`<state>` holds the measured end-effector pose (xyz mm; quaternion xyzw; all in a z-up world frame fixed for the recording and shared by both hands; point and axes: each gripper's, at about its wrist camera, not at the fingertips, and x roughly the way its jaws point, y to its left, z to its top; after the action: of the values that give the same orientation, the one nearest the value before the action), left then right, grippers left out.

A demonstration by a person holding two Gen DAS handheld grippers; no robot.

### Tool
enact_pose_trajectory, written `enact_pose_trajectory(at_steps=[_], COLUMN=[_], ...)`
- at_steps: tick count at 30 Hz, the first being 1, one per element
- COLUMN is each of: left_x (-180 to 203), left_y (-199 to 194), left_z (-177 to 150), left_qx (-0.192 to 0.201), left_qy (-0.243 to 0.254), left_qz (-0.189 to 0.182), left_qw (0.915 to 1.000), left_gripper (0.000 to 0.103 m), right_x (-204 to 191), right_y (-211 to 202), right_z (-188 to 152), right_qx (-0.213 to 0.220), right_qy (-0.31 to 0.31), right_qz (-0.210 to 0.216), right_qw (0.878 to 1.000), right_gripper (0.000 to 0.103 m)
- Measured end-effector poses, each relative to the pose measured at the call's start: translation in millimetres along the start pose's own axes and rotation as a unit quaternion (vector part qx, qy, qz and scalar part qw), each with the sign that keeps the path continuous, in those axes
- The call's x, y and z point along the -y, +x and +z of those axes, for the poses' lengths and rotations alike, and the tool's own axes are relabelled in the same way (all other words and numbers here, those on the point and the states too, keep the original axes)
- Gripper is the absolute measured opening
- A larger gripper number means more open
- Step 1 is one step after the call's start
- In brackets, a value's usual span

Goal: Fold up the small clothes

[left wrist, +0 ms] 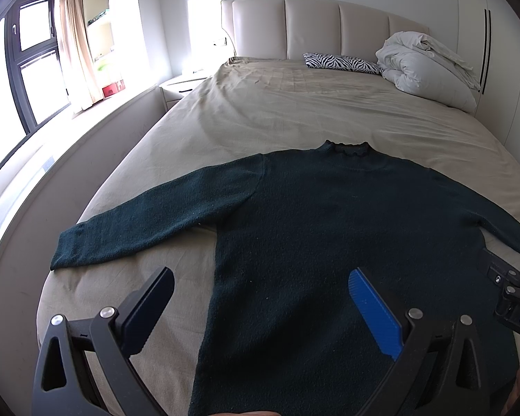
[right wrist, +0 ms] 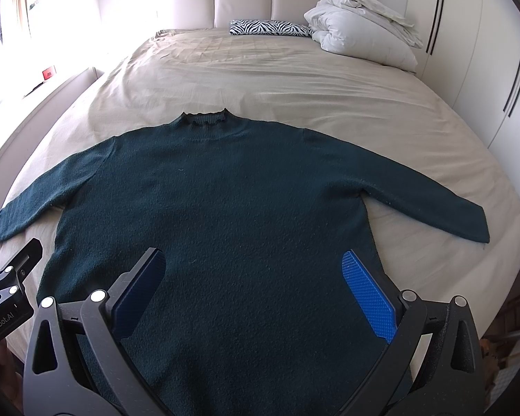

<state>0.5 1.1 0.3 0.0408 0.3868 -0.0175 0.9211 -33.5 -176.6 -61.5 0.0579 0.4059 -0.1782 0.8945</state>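
Lying flat on bed (right wrist: 294,79), sweater (right wrist: 225,208), zebra pillow (right wrist: 270,27), duvet (right wrist: 360,34) beyond

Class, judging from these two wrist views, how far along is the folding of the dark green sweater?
Done: the sweater lies flat on the bed, both sleeves spread out. In hand: nothing; the left gripper and right gripper are open above its lower body. Left: every fold, as no sleeve or hem is turned in.
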Motion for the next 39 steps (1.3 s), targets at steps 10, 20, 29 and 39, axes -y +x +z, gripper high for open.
enact_pose_trajectory(at_steps=[10, 20, 29, 39], left_x=[0, -3, 2, 21], left_y=[0, 9, 29, 69], left_z=[0, -10, -28, -18], left_qx=[0.000, -0.010, -0.012, -0.086], left_qy=[0.000, -0.005, 0.016, -0.034], left_qz=[0.000, -0.003, -0.039, -0.209], left_qw=[1.0000, 0.9999, 0.9990, 0.9736], left_gripper=[0.103, 0.103, 0.103, 0.103], right_x=[-3, 1, 114, 404], right_y=[3, 8, 32, 79], right_z=[-2, -3, -12, -82], right_qx=[-0.005, -0.011, 0.007, 0.049], right_qy=[0.000, 0.007, 0.138, 0.469], right_qz=[0.001, 0.007, 0.057, 0.025], right_qw=[1.000, 1.000, 0.989, 0.882], right_gripper=[0.103, 0.103, 0.103, 0.095])
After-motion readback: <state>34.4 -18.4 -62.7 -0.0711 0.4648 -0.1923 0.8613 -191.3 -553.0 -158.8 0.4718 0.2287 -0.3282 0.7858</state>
